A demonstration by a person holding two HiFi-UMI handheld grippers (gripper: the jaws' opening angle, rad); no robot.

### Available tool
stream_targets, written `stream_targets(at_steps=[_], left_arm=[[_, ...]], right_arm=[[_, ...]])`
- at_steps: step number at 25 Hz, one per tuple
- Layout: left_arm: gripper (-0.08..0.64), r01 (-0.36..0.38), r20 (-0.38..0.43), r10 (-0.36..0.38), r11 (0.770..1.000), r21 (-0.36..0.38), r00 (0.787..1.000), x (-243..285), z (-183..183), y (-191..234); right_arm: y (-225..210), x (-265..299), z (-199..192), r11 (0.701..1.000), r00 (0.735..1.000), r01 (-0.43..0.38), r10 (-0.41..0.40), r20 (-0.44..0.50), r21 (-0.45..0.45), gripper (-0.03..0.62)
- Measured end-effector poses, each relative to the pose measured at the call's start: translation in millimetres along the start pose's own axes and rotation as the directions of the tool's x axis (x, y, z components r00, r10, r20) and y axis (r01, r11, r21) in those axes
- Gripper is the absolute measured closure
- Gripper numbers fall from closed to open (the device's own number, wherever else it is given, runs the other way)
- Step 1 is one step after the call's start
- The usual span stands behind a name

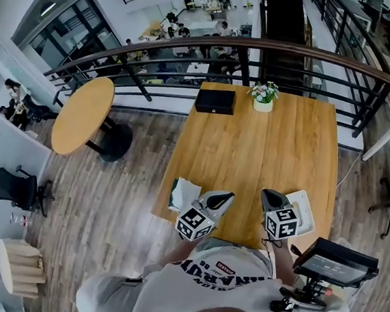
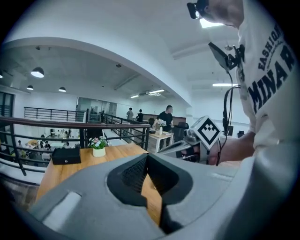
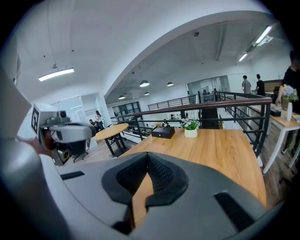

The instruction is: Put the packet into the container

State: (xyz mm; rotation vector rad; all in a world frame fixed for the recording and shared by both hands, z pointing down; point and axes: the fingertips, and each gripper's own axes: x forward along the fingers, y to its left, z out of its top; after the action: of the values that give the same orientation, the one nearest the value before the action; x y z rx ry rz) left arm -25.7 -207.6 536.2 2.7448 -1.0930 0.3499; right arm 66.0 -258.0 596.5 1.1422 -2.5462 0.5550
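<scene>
Closest to the person, both tools sit low over the near edge of the wooden table [image 1: 264, 145], held just in front of the body as if at a ready stance rather than mid-reach. The left gripper [image 1: 224, 198] is clenched with nothing between its jaws; its own view shows the pads meeting, with only tabletop behind them. The right gripper [image 1: 267, 192] is likewise closed and empty. Each flanks an item lying at the table's near edge. Just left of the left gripper lies a pale folded item [image 1: 183, 193], probably the packet, untouched. Just right of the right gripper lies a flat white item [image 1: 305, 206], probably the container, though it is partly hidden behind the marker cube, so which is which cannot be told for sure. The two lie apart, one on each side, so each tool could take one without crossing. Nothing is held yet, so the task looks not begun; the jaws would need to open first. Far across the bare boards, a black box [image 1: 215, 100] and a flower pot [image 1: 263, 95] stand by the railing [image 1: 260, 47], well out of the working area.
</scene>
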Motion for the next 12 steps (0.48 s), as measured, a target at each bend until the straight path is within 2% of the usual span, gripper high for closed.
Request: stream_targets(at_steps=[5,8,12], left_arm=[[0.557,0.006,0.057,-0.01,0.997,0.071,0.998,-18,40,10],[0.556,0.027,0.07,-0.031,0.998,0.052,0.997,-19,44,13],[0.557,0.026,0.1,-0.025,1.0,-0.012,0.995,-23,42,21]], right_arm=[[20,-13,26,0.999,1.0,0.027,-0.027,0.013,-0.031,0.584],[28,-19,35,0.997,0.999,0.038,-0.037,0.026,-0.068,0.584],[29,-15,35,0.996,0.998,0.06,-0.058,0.033,-0.066,0.584]])
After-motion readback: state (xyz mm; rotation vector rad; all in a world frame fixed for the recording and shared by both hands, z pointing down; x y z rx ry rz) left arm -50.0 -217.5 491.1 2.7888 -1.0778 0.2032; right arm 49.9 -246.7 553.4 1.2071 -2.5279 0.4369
